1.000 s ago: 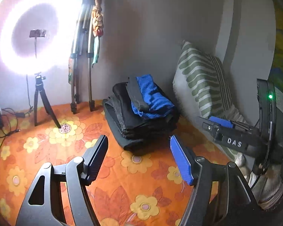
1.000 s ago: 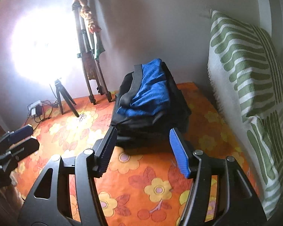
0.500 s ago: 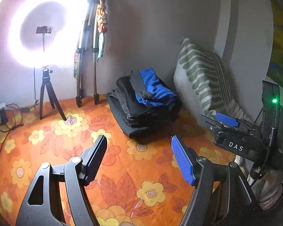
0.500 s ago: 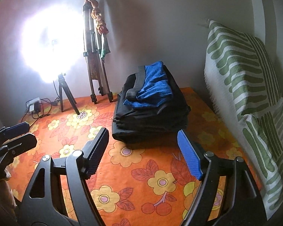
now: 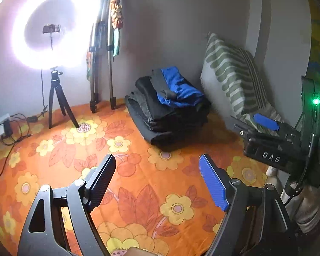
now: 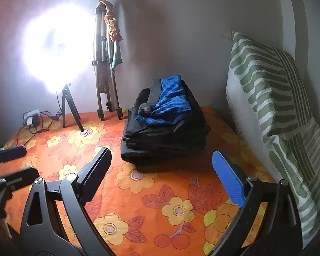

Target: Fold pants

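Observation:
A stack of folded dark pants [image 5: 166,115] lies at the far side of the orange flowered bedsheet [image 5: 138,183], with a folded blue garment [image 5: 179,87] on top. The stack also shows in the right wrist view [image 6: 164,136], with the blue garment [image 6: 170,104] on top. My left gripper [image 5: 157,179] is open and empty, above the sheet and short of the stack. My right gripper [image 6: 162,172] is open and empty, also short of the stack. The right gripper also shows at the right of the left wrist view [image 5: 266,128].
A green-striped pillow [image 6: 273,98] leans on the wall at the right. A lit ring light on a small tripod [image 5: 55,93] and a folded tripod [image 5: 102,64] stand at the back left. A power strip with cables [image 5: 4,125] lies at the far left.
Both grippers have drawn back from the stack of folded clothes, which now looks smaller and farther off. Both stayed open and empty.

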### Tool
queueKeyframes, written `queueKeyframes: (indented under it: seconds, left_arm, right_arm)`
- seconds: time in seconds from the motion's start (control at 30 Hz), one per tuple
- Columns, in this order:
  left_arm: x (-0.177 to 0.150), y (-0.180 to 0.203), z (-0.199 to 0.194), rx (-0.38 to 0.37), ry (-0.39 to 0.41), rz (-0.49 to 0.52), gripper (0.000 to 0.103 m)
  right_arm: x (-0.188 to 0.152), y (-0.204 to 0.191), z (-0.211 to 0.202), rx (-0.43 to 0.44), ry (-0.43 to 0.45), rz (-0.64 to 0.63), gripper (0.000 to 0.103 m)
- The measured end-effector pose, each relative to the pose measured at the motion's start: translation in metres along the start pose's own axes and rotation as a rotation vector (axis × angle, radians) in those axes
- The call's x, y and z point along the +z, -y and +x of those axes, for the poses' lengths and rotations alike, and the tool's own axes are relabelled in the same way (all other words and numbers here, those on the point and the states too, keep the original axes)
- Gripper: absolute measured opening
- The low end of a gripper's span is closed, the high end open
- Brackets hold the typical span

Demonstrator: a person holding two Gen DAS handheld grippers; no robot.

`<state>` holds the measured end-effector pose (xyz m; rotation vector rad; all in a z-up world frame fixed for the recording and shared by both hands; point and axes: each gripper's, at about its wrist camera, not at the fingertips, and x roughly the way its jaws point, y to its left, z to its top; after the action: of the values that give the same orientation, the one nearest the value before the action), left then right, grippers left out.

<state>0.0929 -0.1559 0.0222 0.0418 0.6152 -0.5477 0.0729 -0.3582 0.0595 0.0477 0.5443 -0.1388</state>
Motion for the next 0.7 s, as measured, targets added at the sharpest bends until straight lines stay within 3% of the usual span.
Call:
queueKeyframes:
  seconds: [0.3, 0.7]
  left_arm:
    - [-0.0002, 0.0003, -0.0074, 0.069, 0.023, 0.024, 0.081]
    - [-0.0035, -0.0004, -0.0059, 0.069, -0.001, 0.009, 0.081]
  right_arm:
    - [-0.0028, -0.0066, 0.0074, 0.003, -0.007, -0.012, 0.102]
    - [-0.0038, -0.0039, 0.0069, -0.014, 0.0, 0.002, 0.103]
